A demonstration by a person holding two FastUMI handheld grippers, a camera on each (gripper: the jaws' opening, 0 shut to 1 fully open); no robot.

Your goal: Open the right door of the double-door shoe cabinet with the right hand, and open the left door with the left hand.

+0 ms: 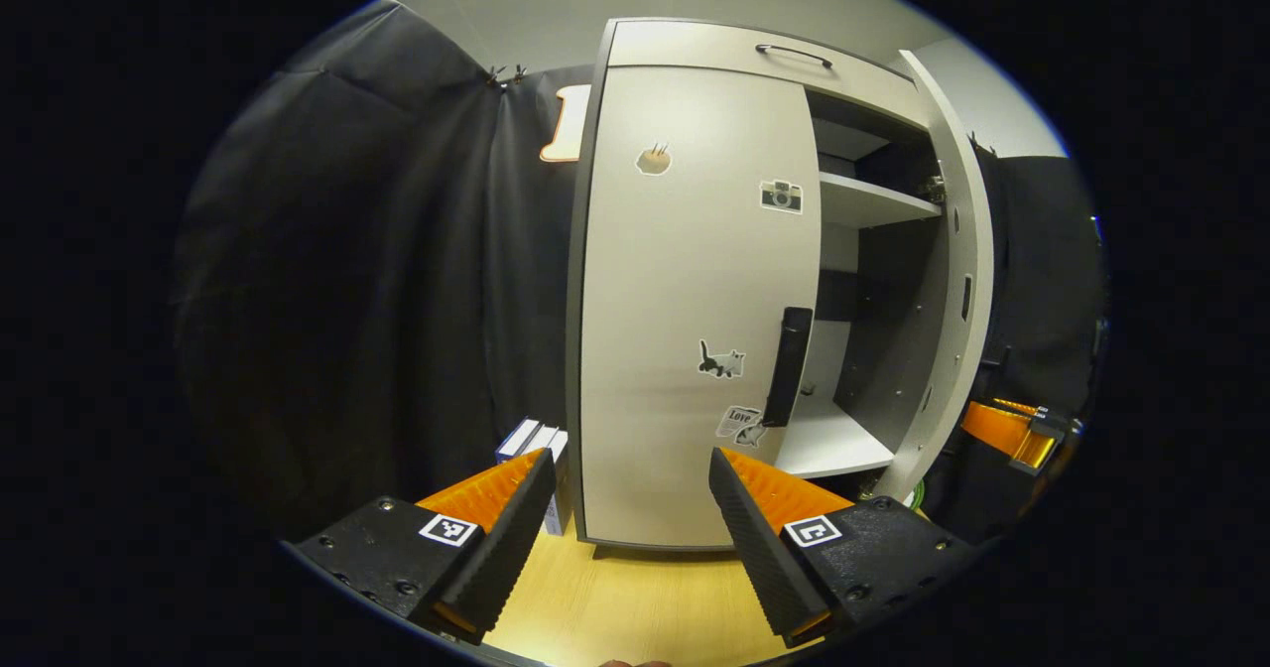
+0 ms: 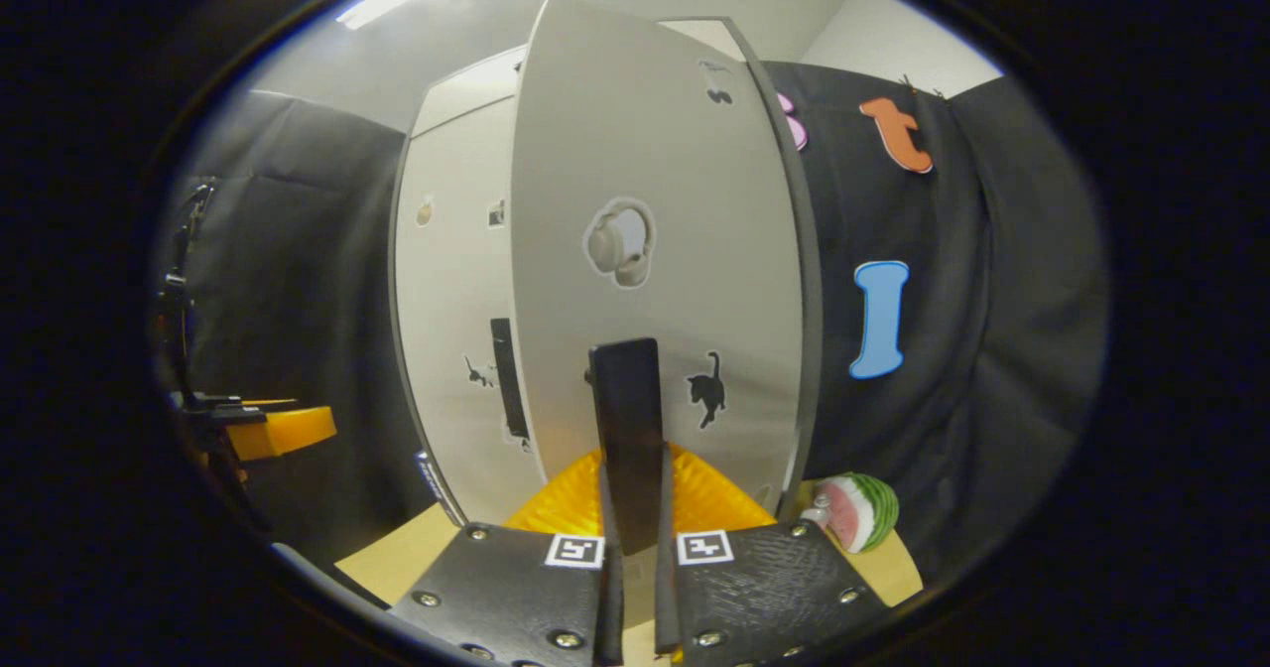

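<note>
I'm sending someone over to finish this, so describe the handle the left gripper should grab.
Find the pale shoe cabinet. Its left door is shut and dotted with stickers. The handle is the dark upright bar on that door's right edge, beside the cat sticker, next to the open shelves.

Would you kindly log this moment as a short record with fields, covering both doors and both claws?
right door: pale grey cabinet door, swung open, shelves exposed
right claw: right claw shut on the door's black vertical handle
left door: pale grey stickered door, closed
left handle: black bar handle, untouched
left claw: left claw open, short of the left door
surface: light wooden tabletop
</note>
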